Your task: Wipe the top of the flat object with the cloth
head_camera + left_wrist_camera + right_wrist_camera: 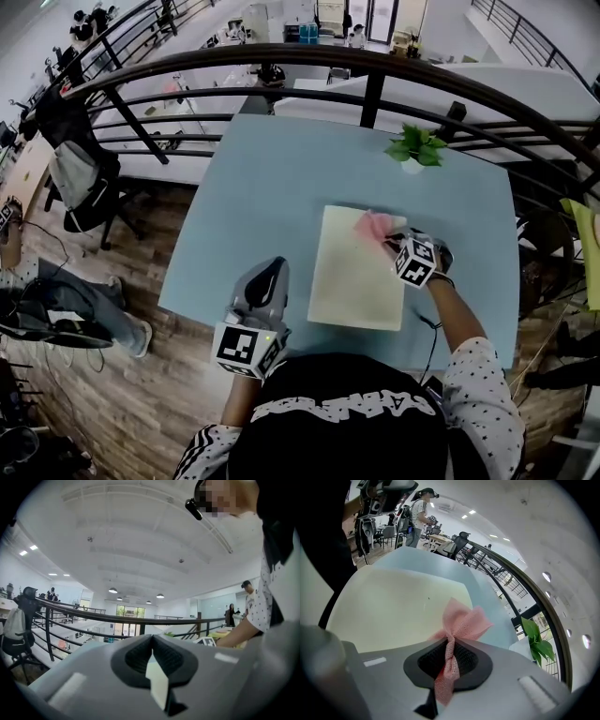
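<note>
Clamping the pink cloth (373, 225) on the board's (352, 281) upper-right corner, right gripper (449, 644); left gripper's (152, 644) own view alone shows jaws together, empty.

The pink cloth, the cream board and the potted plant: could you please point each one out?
pink cloth (461, 623): right gripper view, on its fanned-out end.
cream board (352, 272): head view, on its bare middle.
potted plant (417, 145): head view, on its leaves.

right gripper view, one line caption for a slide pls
Right gripper shut on a twisted pink cloth, cream board and blue table beyond.
</note>
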Action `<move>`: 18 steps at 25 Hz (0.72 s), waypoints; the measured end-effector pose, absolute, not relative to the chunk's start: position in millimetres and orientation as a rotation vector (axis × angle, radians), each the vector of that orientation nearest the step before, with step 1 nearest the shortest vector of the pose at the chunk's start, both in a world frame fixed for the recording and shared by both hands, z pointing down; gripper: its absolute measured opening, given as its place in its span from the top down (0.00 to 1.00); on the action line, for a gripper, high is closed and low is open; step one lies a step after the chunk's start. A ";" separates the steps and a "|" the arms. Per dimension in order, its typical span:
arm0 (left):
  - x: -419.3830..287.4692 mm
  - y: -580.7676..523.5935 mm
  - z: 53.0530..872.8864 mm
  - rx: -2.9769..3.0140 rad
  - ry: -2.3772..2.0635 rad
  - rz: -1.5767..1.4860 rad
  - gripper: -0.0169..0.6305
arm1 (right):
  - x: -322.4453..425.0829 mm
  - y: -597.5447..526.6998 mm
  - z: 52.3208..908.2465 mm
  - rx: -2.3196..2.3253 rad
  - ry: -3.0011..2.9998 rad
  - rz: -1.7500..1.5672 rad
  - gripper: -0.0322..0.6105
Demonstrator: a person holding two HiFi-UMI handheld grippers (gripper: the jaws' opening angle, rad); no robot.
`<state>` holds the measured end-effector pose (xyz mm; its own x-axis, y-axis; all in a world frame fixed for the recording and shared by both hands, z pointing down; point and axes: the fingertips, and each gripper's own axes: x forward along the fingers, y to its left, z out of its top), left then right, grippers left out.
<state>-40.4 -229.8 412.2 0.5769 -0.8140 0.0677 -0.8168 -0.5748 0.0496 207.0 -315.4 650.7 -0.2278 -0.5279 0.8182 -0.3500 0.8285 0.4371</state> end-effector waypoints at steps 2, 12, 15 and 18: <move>-40.8 -230.7 412.1 2.727 -1.408 0.052 0.97 | 205.0 -312.7 650.1 0.664 -1.845 -0.191 0.91; -33.9 -235.1 411.2 2.740 -1.358 0.035 0.97 | 194.7 -290.1 650.0 0.641 -1.863 -0.205 0.91; -28.6 -234.6 412.0 2.752 -1.331 0.035 0.97 | 193.2 -284.1 650.0 0.648 -1.872 -0.197 0.91; -22.7 -234.3 412.1 2.764 -1.307 0.037 0.97 | 192.2 -278.6 650.2 0.646 -1.880 -0.200 0.91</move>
<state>-22.7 -234.3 412.1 0.6349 -0.7705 0.0578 -0.7725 -0.6316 0.0656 192.2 -278.6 650.2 -0.2666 -0.5212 0.8107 -0.3388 0.8382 0.4274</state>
